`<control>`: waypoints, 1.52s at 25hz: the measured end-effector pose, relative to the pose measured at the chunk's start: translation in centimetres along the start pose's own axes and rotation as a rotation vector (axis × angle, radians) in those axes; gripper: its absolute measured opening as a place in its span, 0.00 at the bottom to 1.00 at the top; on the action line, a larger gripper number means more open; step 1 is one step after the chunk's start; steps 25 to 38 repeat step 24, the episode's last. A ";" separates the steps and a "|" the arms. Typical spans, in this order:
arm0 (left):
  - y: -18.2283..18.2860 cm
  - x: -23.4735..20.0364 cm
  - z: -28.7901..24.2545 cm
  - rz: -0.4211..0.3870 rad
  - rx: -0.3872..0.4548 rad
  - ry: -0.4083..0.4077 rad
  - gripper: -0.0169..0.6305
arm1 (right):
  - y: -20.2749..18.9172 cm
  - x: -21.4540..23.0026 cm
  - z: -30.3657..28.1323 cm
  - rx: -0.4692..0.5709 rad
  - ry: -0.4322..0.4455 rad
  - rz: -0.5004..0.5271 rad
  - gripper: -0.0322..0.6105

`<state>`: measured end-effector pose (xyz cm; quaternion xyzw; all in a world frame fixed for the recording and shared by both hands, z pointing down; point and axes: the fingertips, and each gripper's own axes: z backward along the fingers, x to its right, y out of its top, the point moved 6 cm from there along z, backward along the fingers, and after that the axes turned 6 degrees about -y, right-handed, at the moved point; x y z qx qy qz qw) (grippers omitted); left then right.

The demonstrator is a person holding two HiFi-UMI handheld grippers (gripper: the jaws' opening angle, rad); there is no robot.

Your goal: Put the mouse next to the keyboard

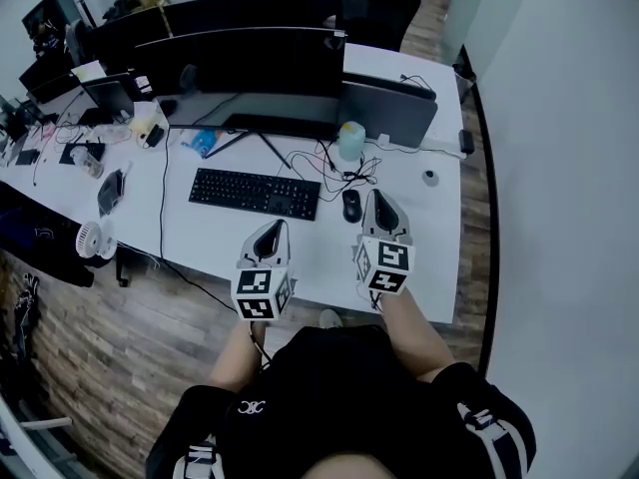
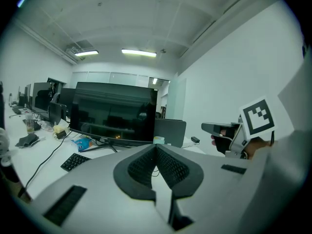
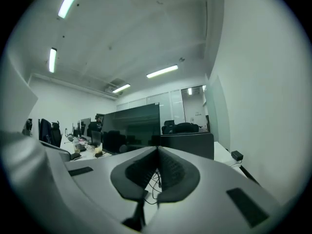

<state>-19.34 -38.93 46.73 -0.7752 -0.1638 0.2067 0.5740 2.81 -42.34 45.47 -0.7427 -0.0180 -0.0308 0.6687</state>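
Observation:
A black mouse (image 1: 351,206) lies on the white desk (image 1: 210,242), just right of the black keyboard (image 1: 255,193). My right gripper (image 1: 379,202) hovers immediately right of the mouse, apart from it, jaws shut with nothing between them. My left gripper (image 1: 272,233) is held above the desk's front part, below the keyboard's right end, also shut and empty. In the left gripper view the pads (image 2: 146,162) meet at the tips, with the keyboard (image 2: 74,161) low at the left and the right gripper's marker cube at the right. The right gripper view shows its pads (image 3: 168,169) closed together above cables.
Behind the keyboard stand a wide black monitor (image 1: 245,68) and a grey box (image 1: 389,108). A pale bottle (image 1: 350,140) and tangled black cables (image 1: 329,163) lie just beyond the mouse. Clutter and a small fan (image 1: 90,238) fill the desk's left. The desk's right edge runs near a small round object (image 1: 430,177).

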 end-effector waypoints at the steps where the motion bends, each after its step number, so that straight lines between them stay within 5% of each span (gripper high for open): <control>1: 0.1 0.2 0.2 -0.001 0.004 -0.003 0.05 | 0.6 0.1 0.9 0.014 0.004 -0.007 0.07; 38: 1.4 3.8 1.8 -0.052 0.036 -0.062 0.05 | 1.2 0.5 6.6 0.049 0.035 -0.051 0.07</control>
